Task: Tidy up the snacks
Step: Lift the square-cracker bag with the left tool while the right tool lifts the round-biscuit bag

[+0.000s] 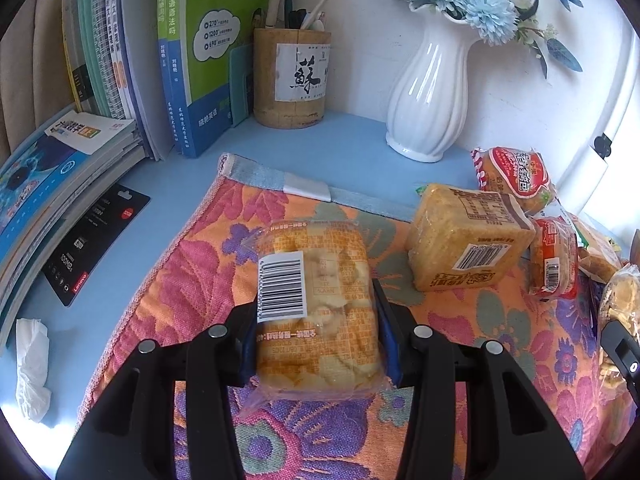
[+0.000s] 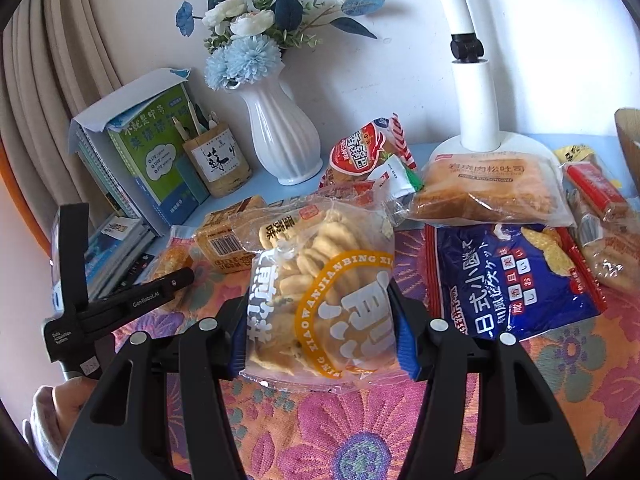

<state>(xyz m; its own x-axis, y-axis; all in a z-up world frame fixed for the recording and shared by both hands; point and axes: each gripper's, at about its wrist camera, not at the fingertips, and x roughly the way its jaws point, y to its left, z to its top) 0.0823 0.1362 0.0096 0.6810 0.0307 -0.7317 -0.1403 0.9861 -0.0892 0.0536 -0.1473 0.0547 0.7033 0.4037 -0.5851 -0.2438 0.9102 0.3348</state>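
Observation:
My left gripper (image 1: 318, 320) is shut on a clear-wrapped yellow pastry pack (image 1: 320, 300) with a barcode, held over the floral cloth (image 1: 192, 280). My right gripper (image 2: 320, 332) is shut on a clear bag of small biscuits (image 2: 324, 292) with an orange ring print, held above the cloth. An orange bread block (image 1: 468, 240) and red-labelled packs (image 1: 516, 172) lie to the right in the left wrist view. A blue chip bag (image 2: 516, 280), a toast loaf pack (image 2: 488, 192) and more snacks (image 2: 600, 216) lie beyond the right gripper. The left gripper also shows in the right wrist view (image 2: 176, 276).
A white vase (image 1: 428, 92) with blue flowers, a bamboo pen holder (image 1: 292, 80) and books (image 1: 120, 60) stand at the back. Stacked books (image 1: 52, 184), a black card (image 1: 96, 240) and a tissue (image 1: 32, 364) lie at left. A white lamp base (image 2: 476, 136) stands back right.

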